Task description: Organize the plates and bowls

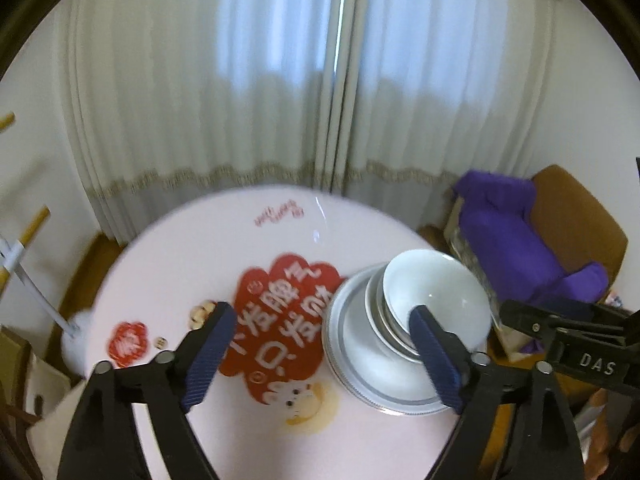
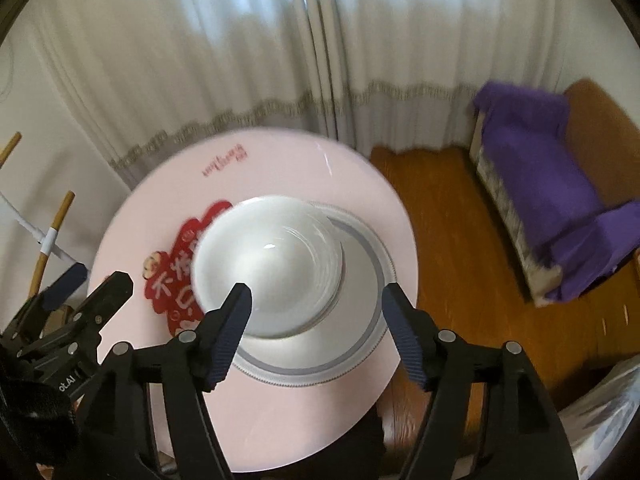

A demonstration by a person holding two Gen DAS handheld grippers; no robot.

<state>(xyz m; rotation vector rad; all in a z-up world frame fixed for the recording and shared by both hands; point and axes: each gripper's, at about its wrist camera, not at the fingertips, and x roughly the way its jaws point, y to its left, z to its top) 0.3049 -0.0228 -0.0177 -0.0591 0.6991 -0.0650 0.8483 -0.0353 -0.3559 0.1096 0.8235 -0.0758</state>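
A stack of white dishes stands on the round pink table (image 1: 168, 264): a wide grey-rimmed plate (image 1: 348, 364) at the bottom, smaller dishes on it, a white bowl (image 1: 444, 288) on top. In the right wrist view the same plate (image 2: 360, 344) carries the bowl (image 2: 268, 268). My left gripper (image 1: 320, 320) hangs open above the table, left of the stack, with nothing between its blue pads. My right gripper (image 2: 316, 296) is open above the near side of the stack, clear of the dishes. Each gripper shows at the edge of the other's view.
A red printed sticker (image 1: 280, 312) covers the table's middle. White curtains (image 1: 280, 80) hang behind the table. To the right a purple cloth (image 2: 540, 168) lies over a brown chair, on a wooden floor (image 2: 448, 216). Wooden poles (image 2: 52, 236) lean at the left.
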